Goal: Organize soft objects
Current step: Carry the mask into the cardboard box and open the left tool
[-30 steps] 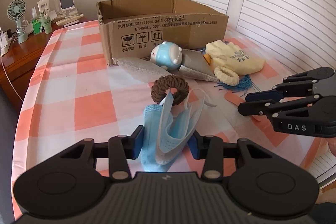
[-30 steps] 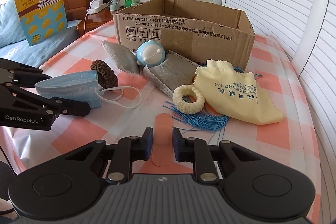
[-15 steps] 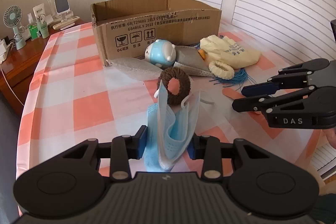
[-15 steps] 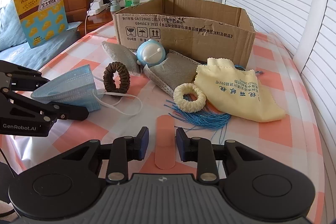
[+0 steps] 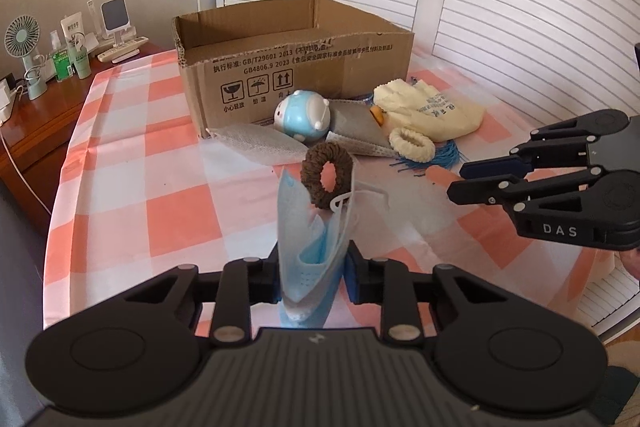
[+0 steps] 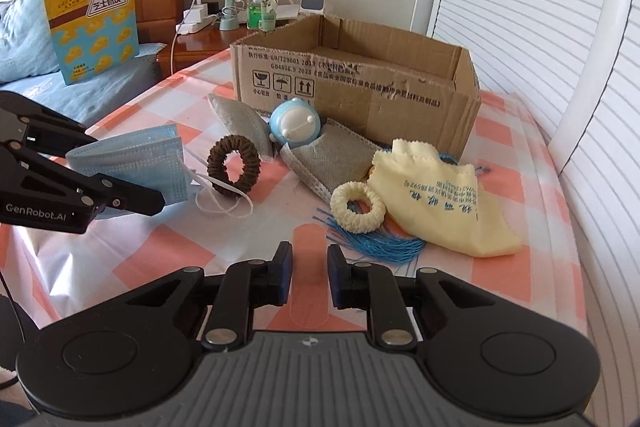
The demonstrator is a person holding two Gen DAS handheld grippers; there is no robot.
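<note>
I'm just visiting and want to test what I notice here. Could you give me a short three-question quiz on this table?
1. True or false: the cardboard box is closed.
2. What does the left gripper hold? A) brown hair tie B) blue face mask C) yellow cloth
3. Fill in: the cream hair tie lies on blue ____.

Key: 1 false; 2 B, the blue face mask; 3 threads.

Ahead of you the cardboard box [image 6: 356,75] sits at the table's [image 6: 168,251] far side. Toy [image 6: 294,123], pouches [image 6: 332,157] and cloth [image 6: 436,199] lie before it; scrunchie [image 6: 233,165] left, ring [image 6: 357,207] right.
</note>
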